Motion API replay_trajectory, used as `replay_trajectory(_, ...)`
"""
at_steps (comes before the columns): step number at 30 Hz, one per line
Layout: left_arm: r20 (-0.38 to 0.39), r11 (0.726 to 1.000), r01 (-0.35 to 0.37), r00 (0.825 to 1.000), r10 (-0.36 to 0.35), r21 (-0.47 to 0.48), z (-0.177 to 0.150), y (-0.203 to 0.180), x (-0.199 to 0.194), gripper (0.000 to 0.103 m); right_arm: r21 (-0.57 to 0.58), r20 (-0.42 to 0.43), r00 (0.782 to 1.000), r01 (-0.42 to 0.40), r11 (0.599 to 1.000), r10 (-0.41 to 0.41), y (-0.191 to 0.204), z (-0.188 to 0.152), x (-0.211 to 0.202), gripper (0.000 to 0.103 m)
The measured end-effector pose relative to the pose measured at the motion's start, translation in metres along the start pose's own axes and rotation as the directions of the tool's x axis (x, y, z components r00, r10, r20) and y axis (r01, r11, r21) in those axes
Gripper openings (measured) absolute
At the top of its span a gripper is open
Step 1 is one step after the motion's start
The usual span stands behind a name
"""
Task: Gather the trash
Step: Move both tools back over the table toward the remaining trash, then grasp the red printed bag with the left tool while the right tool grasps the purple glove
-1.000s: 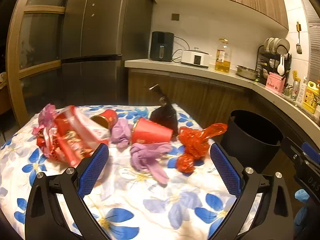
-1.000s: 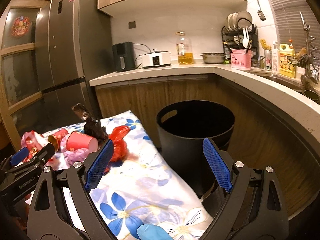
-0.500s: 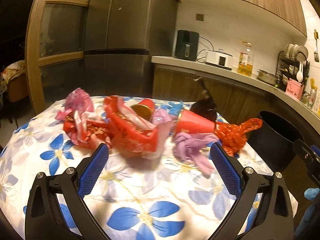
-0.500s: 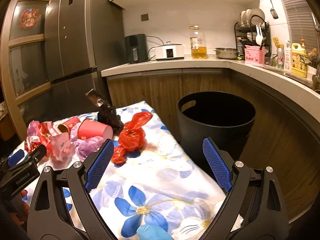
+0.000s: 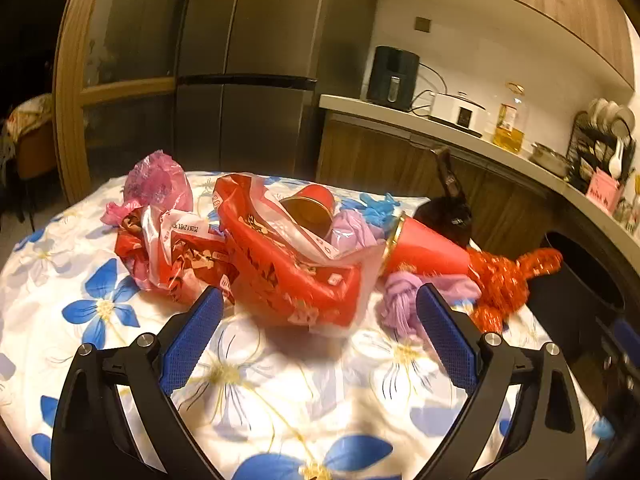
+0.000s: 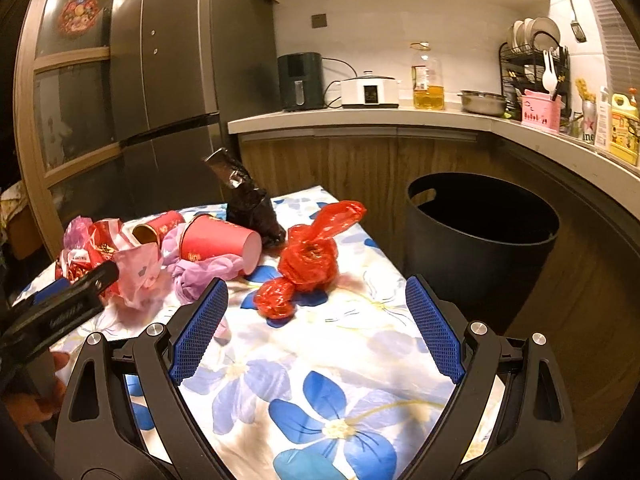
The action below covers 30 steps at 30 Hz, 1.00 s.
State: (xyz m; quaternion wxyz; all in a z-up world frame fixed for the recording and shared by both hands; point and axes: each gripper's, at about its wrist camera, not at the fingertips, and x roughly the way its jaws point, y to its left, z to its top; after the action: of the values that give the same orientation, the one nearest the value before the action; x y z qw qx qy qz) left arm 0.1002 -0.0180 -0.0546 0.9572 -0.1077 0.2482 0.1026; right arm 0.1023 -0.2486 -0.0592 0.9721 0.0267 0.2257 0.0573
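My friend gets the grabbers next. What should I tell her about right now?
Left gripper: open, empty, facing the big red plastic bag.
Right gripper: open, empty, facing the crumpled red wrapper.
The red cup, purple glove and dark bag lie on the flowered table.
The black bin stands beside the table; no trash shows inside.
Left: everything on the table.

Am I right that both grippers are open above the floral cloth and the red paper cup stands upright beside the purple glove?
Not quite: the red paper cup lies on its side, as the right wrist view shows. Both the left gripper and right gripper are open, and the purple glove is beside it.
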Motion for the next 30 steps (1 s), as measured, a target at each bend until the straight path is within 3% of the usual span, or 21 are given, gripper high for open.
replay_trajectory(8,-0.02,0.999,-0.02,1.0,0.02,-0.031,0.013,0.004,0.019,0.089,-0.008,-0.008,1.0,-0.009,1.0,0.009,0.008,0.001,0.014,0.089)
replay_trajectory(10,-0.026,1.0,-0.026,0.999,0.026,-0.011,0.013,0.001,0.023,0.075,-0.01,-0.014,1.0,-0.012,1.0,0.012,0.011,0.001,0.018,0.089)
replay_trajectory(14,-0.063,1.0,-0.018,0.998,0.019,0.017,0.008,-0.002,0.034,0.059,-0.017,-0.026,1.0,-0.019,1.0,0.018,0.017,0.001,0.027,0.089)
replay_trajectory(19,-0.094,0.999,0.008,0.996,-0.004,0.049,0.003,-0.004,0.039,0.016,-0.022,-0.035,0.999,-0.031,0.999,0.03,0.023,0.001,0.035,0.089)
replay_trajectory(21,-0.1,0.998,0.024,0.995,-0.018,0.058,0.0,-0.004,0.04,0.006,-0.025,-0.038,0.999,-0.039,0.999,0.038,0.027,0.001,0.038,0.089)
replay_trajectory(30,-0.067,0.997,0.062,0.996,-0.059,0.054,-0.001,0.004,0.022,0.0,-0.038,-0.057,0.995,-0.088,0.995,0.086,0.048,0.001,0.056,0.084)
